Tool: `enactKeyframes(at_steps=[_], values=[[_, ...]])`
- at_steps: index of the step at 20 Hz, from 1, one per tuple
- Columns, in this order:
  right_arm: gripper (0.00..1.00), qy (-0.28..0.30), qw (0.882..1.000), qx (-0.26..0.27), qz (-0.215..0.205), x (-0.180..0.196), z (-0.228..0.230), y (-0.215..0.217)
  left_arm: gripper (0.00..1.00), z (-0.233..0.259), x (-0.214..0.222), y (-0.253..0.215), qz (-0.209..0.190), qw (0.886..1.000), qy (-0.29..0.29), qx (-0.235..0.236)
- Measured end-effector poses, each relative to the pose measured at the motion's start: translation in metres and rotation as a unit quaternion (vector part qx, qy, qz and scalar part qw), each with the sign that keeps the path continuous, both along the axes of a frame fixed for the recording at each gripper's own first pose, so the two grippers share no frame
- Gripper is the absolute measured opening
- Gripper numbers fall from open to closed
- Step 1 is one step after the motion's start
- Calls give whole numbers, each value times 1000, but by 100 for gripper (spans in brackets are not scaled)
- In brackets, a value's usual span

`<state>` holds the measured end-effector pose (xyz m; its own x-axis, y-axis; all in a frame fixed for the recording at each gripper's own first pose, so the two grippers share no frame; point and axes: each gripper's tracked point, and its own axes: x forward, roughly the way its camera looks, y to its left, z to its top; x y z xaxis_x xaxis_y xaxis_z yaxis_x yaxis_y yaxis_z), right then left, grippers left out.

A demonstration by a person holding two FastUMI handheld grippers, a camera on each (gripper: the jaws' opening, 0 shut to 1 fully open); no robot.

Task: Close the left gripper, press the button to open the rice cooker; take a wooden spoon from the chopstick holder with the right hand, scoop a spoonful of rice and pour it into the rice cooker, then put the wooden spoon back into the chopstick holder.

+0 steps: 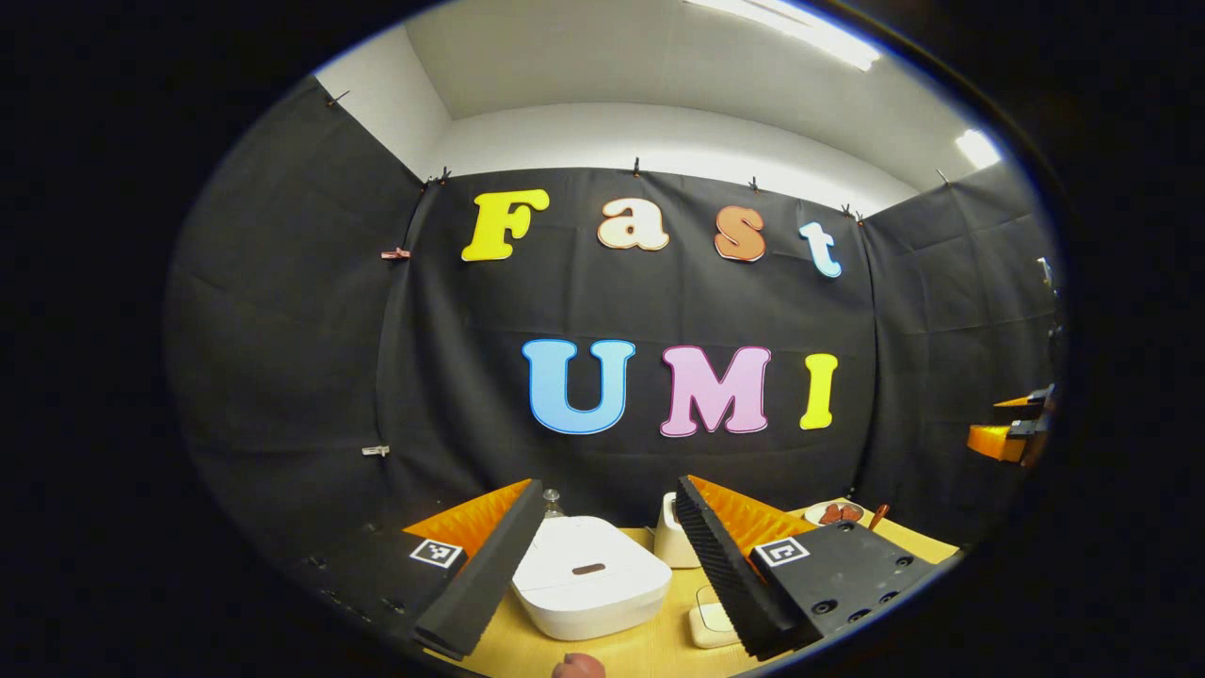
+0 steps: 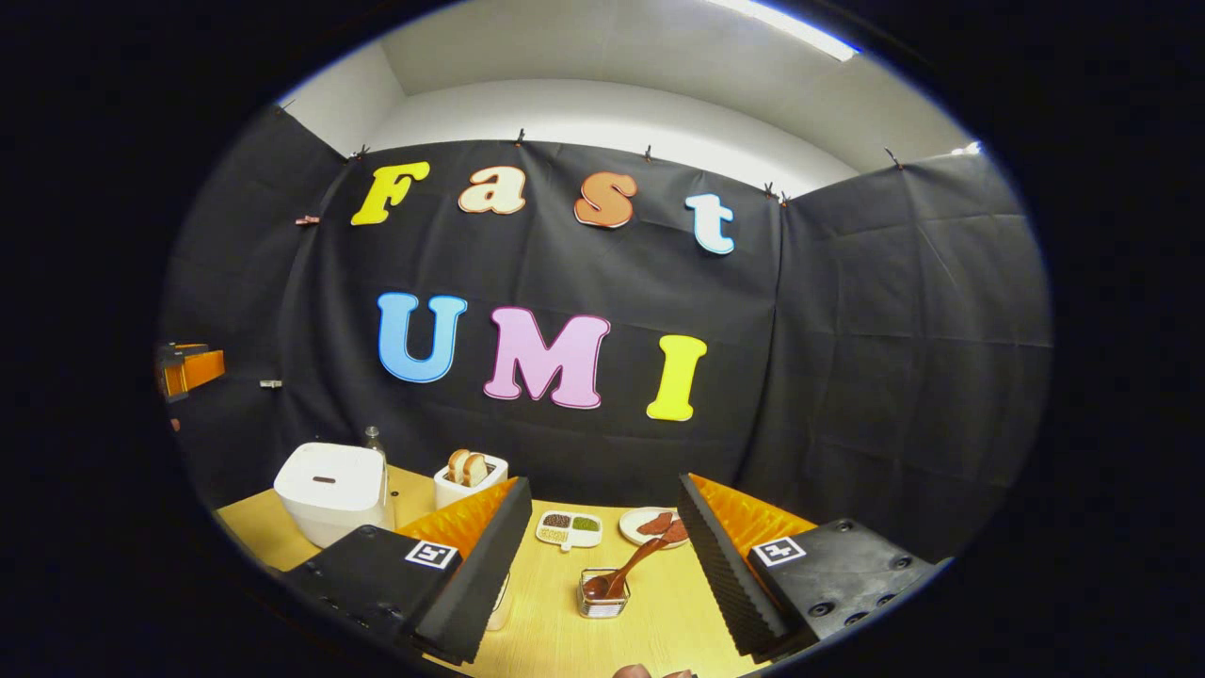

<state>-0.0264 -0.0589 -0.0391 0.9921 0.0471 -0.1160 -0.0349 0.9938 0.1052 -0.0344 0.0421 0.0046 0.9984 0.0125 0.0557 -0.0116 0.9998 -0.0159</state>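
Two claws were held above the counter (image 2: 555, 640), both spread wide with nothing between the fingers: the left claw (image 1: 602, 574) framed the rice cooker (image 1: 588, 574), the right claw (image 2: 602, 565) framed the chopstick holder (image 2: 603, 595).

Rice cooker: white, rounded, lid down, a small dark slot on top, standing at the counter's left end in the right gripper view. Whether that slot was the release button could not be settled. Judged rigid and heavy enough to stay put under a push from a clenched claw; the smooth lid may let the tips slide, so a square, straight-down press seemed wise.

Wooden spoon (image 2: 629, 568): stood in the small clear holder, bowl down, handle leaning up and to the right toward a plate (image 2: 650, 524). Judged light, stiff and fairly slick. Best hold judged at mid-handle, clear of the holder's rim, fingers across the shaft. The holder looked light and could tip or drag if the spoon were pulled sideways.

With lid shut and spoon in its holder, the scene fitted either end of the job.
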Motion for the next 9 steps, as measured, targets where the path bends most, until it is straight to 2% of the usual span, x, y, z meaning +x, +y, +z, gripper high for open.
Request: enactKeyframes(at_steps=[9], values=[[97,-15,1000,10,7,7,12,0,97,4,-11,2,7,1000,3,-7]])
